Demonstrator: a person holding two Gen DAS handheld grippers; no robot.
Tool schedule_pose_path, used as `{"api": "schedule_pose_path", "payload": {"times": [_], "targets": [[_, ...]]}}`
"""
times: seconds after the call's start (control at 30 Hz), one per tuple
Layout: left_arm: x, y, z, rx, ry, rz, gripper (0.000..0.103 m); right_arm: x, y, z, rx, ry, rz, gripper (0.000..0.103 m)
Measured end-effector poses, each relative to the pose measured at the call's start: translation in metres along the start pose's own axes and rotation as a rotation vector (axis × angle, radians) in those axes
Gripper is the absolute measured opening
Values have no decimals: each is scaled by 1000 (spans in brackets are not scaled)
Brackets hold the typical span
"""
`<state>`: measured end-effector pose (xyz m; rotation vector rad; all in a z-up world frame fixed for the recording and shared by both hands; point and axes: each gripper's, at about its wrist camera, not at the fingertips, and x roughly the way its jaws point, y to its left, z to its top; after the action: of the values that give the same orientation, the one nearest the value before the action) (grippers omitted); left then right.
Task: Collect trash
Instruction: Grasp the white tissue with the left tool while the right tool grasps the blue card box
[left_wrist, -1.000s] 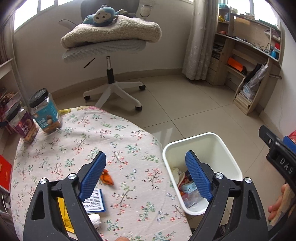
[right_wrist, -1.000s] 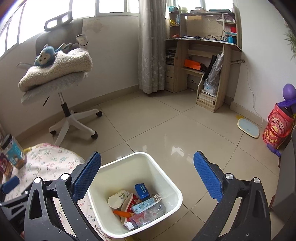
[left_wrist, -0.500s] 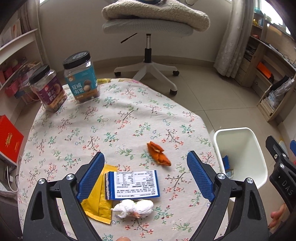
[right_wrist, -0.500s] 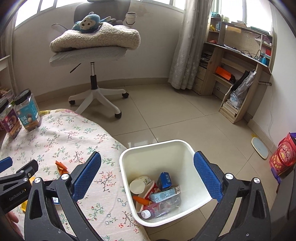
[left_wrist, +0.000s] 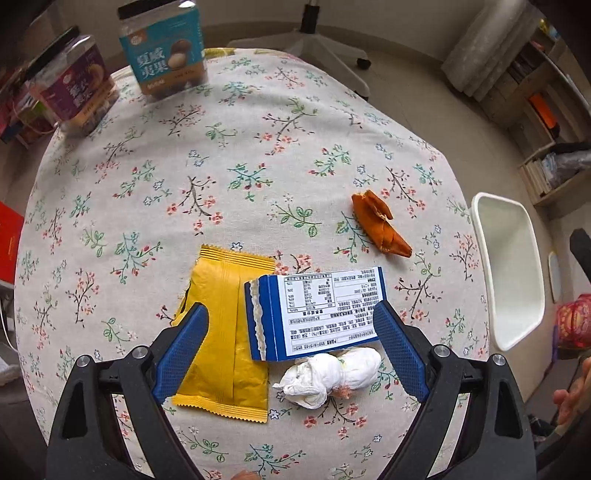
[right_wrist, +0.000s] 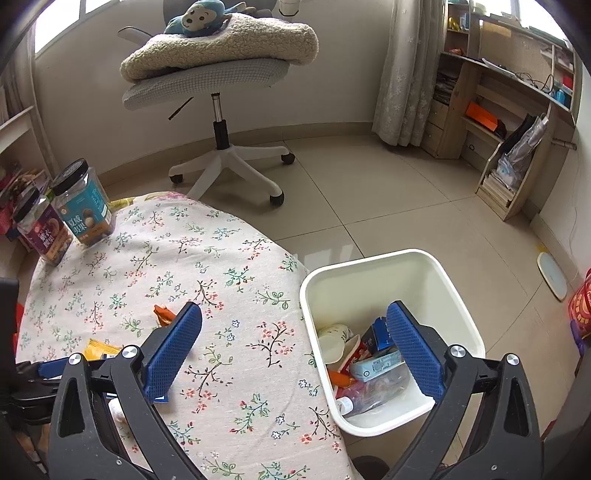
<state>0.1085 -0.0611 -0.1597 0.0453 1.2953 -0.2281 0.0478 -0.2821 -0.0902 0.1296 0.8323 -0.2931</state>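
Ahead of you stands a grey swivel chair (right_wrist: 207, 79) on a white five-star base, a folded fleecy blanket (right_wrist: 225, 48) on its seat and a blue monkey plush (right_wrist: 197, 18) on top. Behind it you have a plain pale wall with windows (right_wrist: 70, 22) letting in daylight at the upper left. The floor (right_wrist: 388, 206) is glossy beige tile. A pale curtain (right_wrist: 402, 70) hangs to your right, just beside a wooden desk with shelves (right_wrist: 498, 110). Your counter wears a floral cloth (right_wrist: 192, 258), and a low shelf (right_wrist: 14, 129) sits at your far left.
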Motion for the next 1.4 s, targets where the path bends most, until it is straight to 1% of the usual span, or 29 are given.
{"api": "schedule_pose_path", "payload": {"times": [0.1,0.17,0.23,0.27,0.33,0.4,0.43,0.47,0.5,0.57,0.6,0.7,0.73,0.83,0.9,0.97,1.0,1.07,1.1,1.17,1.23,1.3,1.33,1.4], "targets": [[-5,-20,-2,154,36,-4,88,-2,-9,1,9,-3,-4,96],[-3,-33,-10,236,76,-11,88,-2,-17,3,20,-4,-10,96],[5,-45,-22,314,110,3,88,-1,-25,5,38,-2,-15,96],[10,-52,-29,368,119,23,87,0,-29,6,50,0,-16,96],[19,-66,-43,504,108,99,84,1,-36,8,74,7,-10,96],[25,-80,-57,657,88,182,76,1,-40,8,87,10,-4,96],[27,-85,-62,716,79,209,73,1,-41,8,89,11,-4,96],[28,-87,-65,754,78,225,69,1,-41,8,87,13,-7,96],[32,-88,-68,779,77,236,61,2,-41,8,85,15,-8,96],[38,-87,-70,805,77,265,51,3,-39,7,79,21,-10,96],[39,-86,-72,813,68,266,49,4,-38,8,75,25,-11,96],[31,-80,-74,802,56,256,42,7,-31,9,62,34,-5,96],[27,-76,-73,779,54,236,42,8,-27,9,54,41,0,96],[7,-54,-66,662,34,150,41,15,-10,7,15,64,16,96],[-14,-31,-58,567,-6,111,41,21,5,4,-15,82,28,96],[-34,-7,-47,469,-46,76,41,30,25,-1,-81,120,63,96],[-45,7,-42,417,-72,65,41,35,38,-4,-129,135,83,96],[-61,31,-33,313,-109,47,41,43,73,-16,-276,166,139,96],[-67,44,-30,262,-120,34,42,44,93,-24,-365,173,172,96],[-75,64,-28,193,-134,23,42,45,130,-43,-565,186,245,96],[-80,80,-28,150,-142,18,42,41,162,-63,-773,150,293,96],[-82,91,-30,127,-136,-10,42,43,186,-83,-966,137,308,96],[-82,95,-32,119,-135,-19,42,46,193,-89,-1018,146,307,96],[-80,103,-34,103,-128,-28,42,54,205,-94,-1059,170,314,96]]}}
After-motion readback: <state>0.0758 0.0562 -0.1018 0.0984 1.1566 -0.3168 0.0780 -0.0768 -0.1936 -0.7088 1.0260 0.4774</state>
